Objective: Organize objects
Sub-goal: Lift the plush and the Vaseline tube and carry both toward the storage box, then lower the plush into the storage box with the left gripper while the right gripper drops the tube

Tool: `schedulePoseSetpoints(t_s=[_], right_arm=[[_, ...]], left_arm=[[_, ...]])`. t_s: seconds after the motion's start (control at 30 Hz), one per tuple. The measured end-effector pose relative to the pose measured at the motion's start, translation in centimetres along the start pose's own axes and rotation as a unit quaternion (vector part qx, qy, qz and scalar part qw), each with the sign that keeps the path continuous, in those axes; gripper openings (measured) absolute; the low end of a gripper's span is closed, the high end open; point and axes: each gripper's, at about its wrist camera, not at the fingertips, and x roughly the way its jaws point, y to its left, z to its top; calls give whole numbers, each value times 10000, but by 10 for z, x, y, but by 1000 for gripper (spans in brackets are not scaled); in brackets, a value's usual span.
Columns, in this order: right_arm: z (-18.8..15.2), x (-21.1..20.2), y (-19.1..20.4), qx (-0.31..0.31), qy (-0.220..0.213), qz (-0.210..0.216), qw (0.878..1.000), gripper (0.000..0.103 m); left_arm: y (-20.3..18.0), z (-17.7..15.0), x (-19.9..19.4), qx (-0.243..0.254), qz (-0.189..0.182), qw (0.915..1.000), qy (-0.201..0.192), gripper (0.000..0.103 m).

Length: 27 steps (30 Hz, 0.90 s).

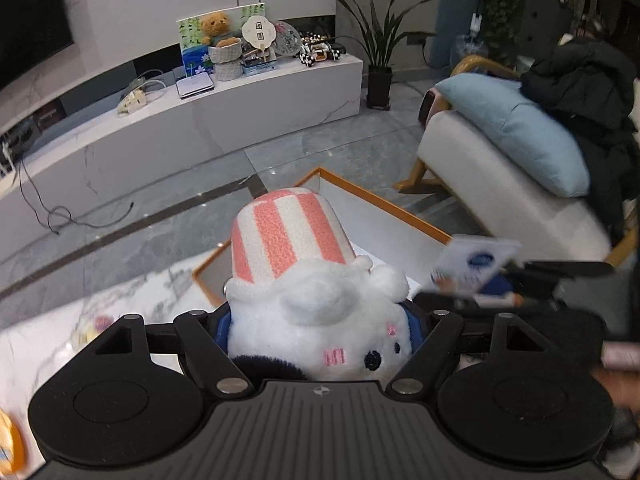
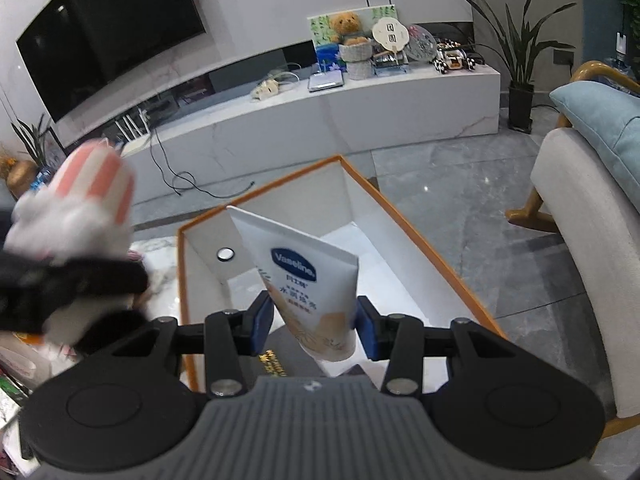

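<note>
My left gripper (image 1: 318, 326) is shut on a white plush toy (image 1: 320, 320) with a pink-and-white striped hat, held in the air just short of the orange-rimmed white box (image 1: 400, 208). The same plush toy (image 2: 76, 204) shows blurred at the left of the right wrist view. My right gripper (image 2: 314, 326) is shut on a white Vaseline tube (image 2: 308, 280), its flat end pointing up over the open box (image 2: 400, 216). That tube (image 1: 476, 260) appears at the right of the left wrist view. A small round lid (image 2: 225, 254) lies inside the box.
The box sits on a white marble table (image 1: 120, 308) with small items at its left edge. A cream armchair (image 2: 580, 216) with a blue cushion stands to the right. Beyond the grey floor runs a long white TV bench (image 1: 200, 120) with a teddy bear and clutter.
</note>
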Motion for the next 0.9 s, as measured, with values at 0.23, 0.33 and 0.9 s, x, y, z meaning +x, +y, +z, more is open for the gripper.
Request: schedulePoseSetpoints(t_s=[0.23,0.33,0.9], right_arm=[[-1,18,-4,-88,185,-89,9998,46],[-2,24,-7,-111,289,-166,9994,46],[-8,78,-13,-324,1173,-178,9924,46]], left_arm=[[-18,16,51,384,371,9984,179,88],[-19,17,72,287,354,9980,448,88],[-18,2,154,768,1048,9752,1789,88]])
